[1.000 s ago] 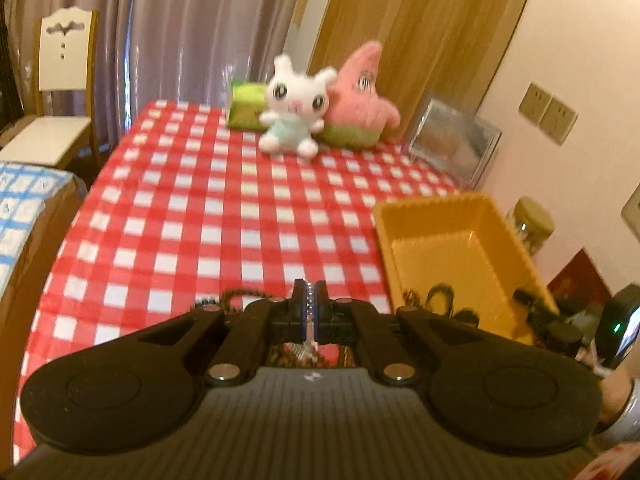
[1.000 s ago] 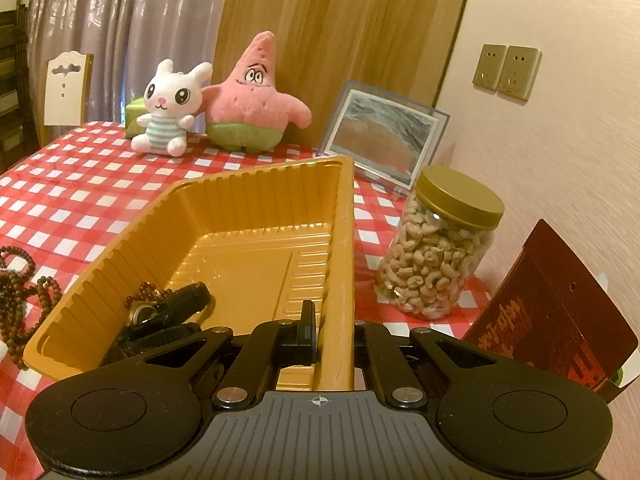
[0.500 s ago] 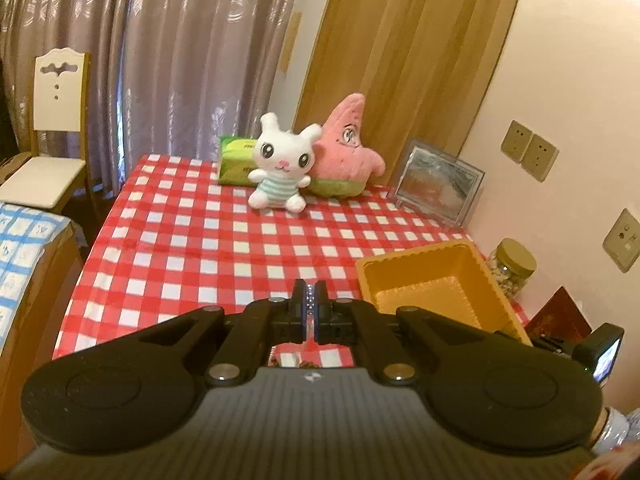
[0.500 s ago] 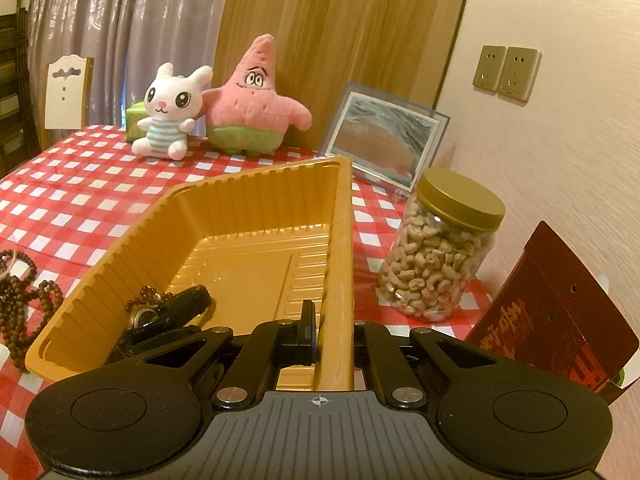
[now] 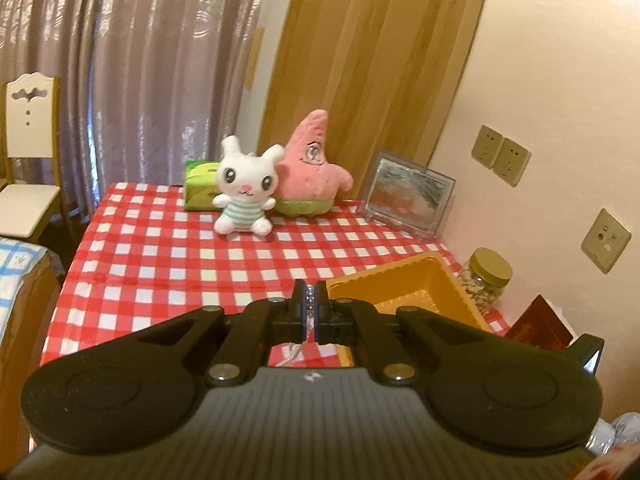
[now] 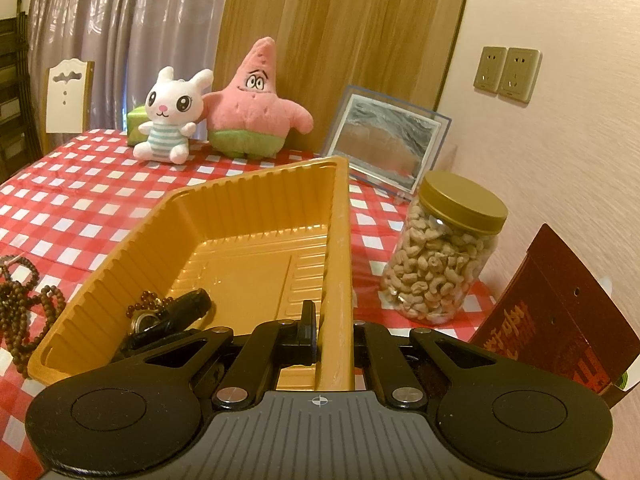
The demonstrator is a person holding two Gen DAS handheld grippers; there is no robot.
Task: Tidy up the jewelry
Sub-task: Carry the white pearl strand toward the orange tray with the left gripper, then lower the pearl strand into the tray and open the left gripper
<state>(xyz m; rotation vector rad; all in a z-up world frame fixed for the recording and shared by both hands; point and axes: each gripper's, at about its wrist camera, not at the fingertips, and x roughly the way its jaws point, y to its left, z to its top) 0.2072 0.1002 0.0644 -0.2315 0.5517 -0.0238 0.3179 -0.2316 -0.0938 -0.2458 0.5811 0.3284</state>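
One piece in my left claw (image 5: 310, 307): jaws clamped on a rhinestone bracelet (image 5: 309, 305), with a thin silver chain (image 5: 294, 354) hanging below the fingers. A second ago this claw sat low over the cloth (image 5: 160, 256) and the table edge filled the view; now it's up, looking down on the whole table, tray (image 5: 404, 284) ahead and to the right. So the lift is done, and the grip held through it.

Right claw (image 6: 332, 322) hasn't moved in that second. Its fingers straddle the tray's right wall (image 6: 336, 264), one finger (image 6: 307, 322) inside and the other outside, hidden behind the wall. Looks like it's pinching the wall to hold the tray steady, but I can't confirm contact on the outer side.

Tray contents, near-left corner: a dark strap piece, maybe a watch (image 6: 176, 316), plus small dark red beads (image 6: 146, 300). The rest of the floor is bare. Brown bead strands (image 6: 24, 312) lie on the cloth just outside the tray's left wall, not yet sorted.

My read: the bracelet goes next. Carry right and forward until it's over the bare tray floor, lower, release. Risk is the dangling chain snagging the ribbed rim on the way in, so clear the wall high. After that, the brown beads remain.
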